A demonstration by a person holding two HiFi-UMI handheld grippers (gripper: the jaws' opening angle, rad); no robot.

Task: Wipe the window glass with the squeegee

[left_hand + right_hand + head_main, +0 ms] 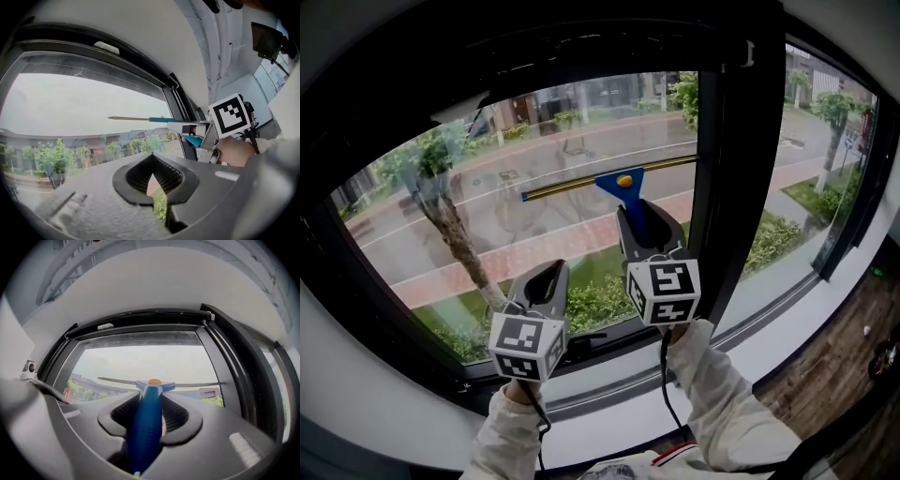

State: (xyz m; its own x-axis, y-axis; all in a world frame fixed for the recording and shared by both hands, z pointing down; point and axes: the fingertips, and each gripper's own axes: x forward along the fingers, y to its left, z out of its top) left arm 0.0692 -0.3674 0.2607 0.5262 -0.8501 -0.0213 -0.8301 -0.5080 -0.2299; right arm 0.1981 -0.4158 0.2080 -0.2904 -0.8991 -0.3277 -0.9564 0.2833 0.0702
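The right gripper [150, 401] has its jaws clamped on the blue handle of the squeegee [146, 427] – the handle fills the gap between the ribbed pads and runs up to an orange dot at the head. From there the long thin blade stretches out to both sides. It lies level across the window glass [534, 216], about halfway up the pane, with its right end close to the dark window frame [727, 187].

The left gripper [152, 161] has its jaws together at the tips and nothing between them – only grass and paving show through the small gap behind. It hangs lower than the right one, just beside it, in front of the bottom of the pane.
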